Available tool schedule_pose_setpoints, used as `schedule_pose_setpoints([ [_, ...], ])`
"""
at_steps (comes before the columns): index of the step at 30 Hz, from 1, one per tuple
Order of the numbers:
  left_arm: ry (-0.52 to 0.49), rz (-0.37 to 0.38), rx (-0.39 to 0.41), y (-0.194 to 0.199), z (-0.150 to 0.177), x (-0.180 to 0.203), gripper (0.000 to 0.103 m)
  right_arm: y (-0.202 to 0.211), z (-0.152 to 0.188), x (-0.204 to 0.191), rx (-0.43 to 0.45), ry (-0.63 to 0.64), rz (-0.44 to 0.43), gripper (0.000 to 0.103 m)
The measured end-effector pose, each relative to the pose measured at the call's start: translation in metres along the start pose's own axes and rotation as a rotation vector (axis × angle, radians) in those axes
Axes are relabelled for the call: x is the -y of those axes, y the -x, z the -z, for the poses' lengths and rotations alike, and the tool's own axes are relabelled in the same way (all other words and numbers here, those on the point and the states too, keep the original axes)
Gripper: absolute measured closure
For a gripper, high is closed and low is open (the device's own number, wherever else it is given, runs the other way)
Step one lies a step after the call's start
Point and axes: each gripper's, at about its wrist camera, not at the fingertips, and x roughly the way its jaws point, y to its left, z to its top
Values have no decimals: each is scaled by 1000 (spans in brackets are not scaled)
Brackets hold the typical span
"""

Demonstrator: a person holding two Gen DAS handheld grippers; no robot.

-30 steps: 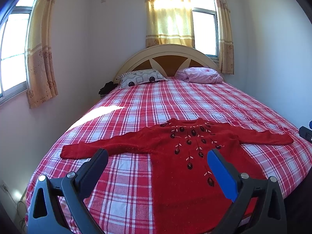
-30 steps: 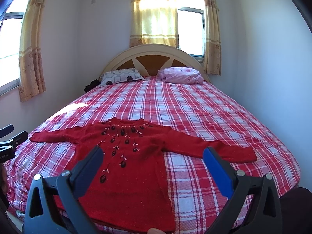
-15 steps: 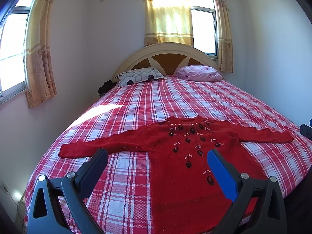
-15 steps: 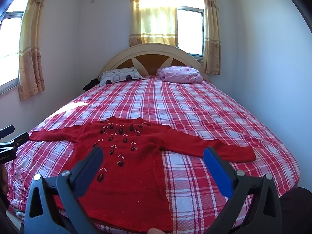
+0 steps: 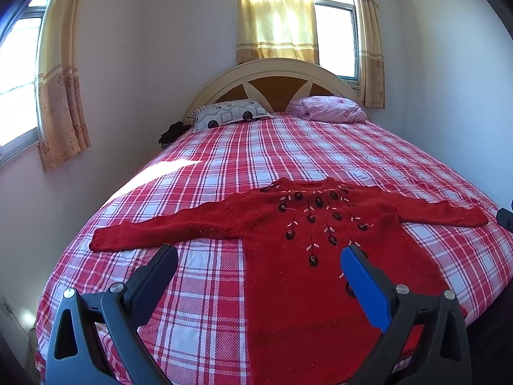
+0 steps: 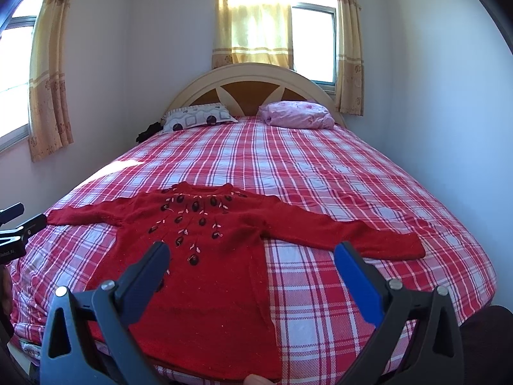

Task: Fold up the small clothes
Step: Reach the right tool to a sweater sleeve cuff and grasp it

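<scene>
Left gripper (image 5: 258,256): fingers spread wide, nothing btwn them, not touching cloth. Right gripper (image 6: 251,255): same, wide apart & empty.

Step in hand, as I read it: pre-fold approach. The red sweater (image 5: 307,256) lies flat, face up, unfolded, both sleeves out straight, so no fold made yet.

Where things sit rel. to the fingers:
- Left view: sweater body is ahead of & under the blue finger (image 5: 362,285); the dark finger (image 5: 154,276) is over bare plaid. Left sleeve (image 5: 166,227) runs just beyond the dark fingertip, cuff out past it to the left.
- Right view: body lies under the dark finger (image 6: 144,276); right sleeve (image 6: 346,234) passes just beyond the blue fingertip (image 6: 356,279), cuff further out to the right.
- Hem is nearest, at the bed (image 6: 320,166) edge below both tools.

Next move, my guess: each gripper goes fwd & down to its own sleeve near the cuff, pinches one layer of knit w/o grabbing the bedspread, then carries it inward across the chest. Knit is soft, likely to sag/bunch, so needs a low, even pinch.

Pose: both tools held level-ish, pointing toward the headboard (image 5: 272,80), hovering above the near bed edge, side by side; the left tool's tip shows at the left rim of the right view.
</scene>
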Motion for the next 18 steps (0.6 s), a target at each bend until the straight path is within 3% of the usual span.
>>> schedule_pose_setpoints([
  [6,-2,18,-45,-40,10,1,1,-42,18,30,-91,-46,48,0],
  [18,-68,55,-150,-129,12,23,1,-106,52,134,-246,-258,213,0],
])
